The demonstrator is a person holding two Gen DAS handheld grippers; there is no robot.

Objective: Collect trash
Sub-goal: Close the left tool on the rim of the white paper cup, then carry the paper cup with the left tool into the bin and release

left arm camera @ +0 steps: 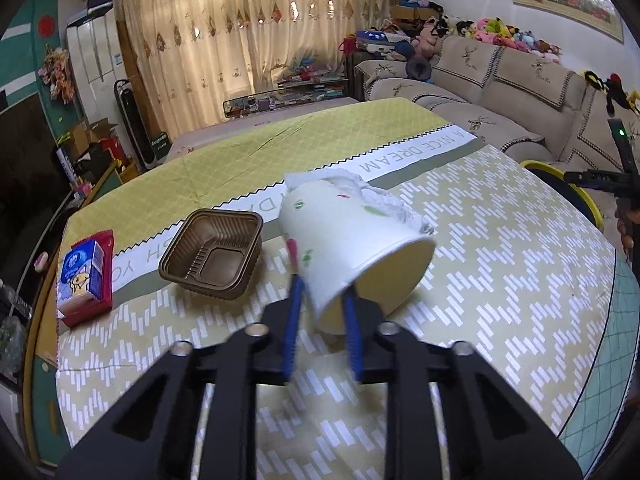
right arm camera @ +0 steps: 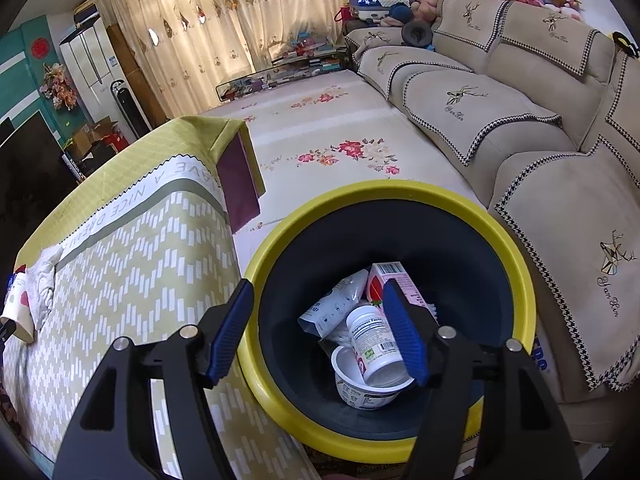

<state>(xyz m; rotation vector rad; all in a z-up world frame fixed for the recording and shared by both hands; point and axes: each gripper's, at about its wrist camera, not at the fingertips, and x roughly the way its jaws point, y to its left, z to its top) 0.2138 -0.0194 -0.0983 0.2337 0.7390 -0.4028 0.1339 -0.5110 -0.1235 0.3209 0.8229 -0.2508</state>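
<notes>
My left gripper is shut on the rim of a white paper cup, which is tilted above the table with its mouth toward the camera. A crumpled white tissue lies just behind the cup. A brown plastic tray and a blue-and-white carton on a red wrapper lie on the table at the left. My right gripper is open and empty above a yellow-rimmed dark bin. The bin holds a white bottle, a white cup, a pouch and a pink carton.
The table has a yellow-green patterned cloth. The bin stands on the floor beside the table's right end, with a beige sofa behind it. The cup and tissue also show in the right wrist view at the far left.
</notes>
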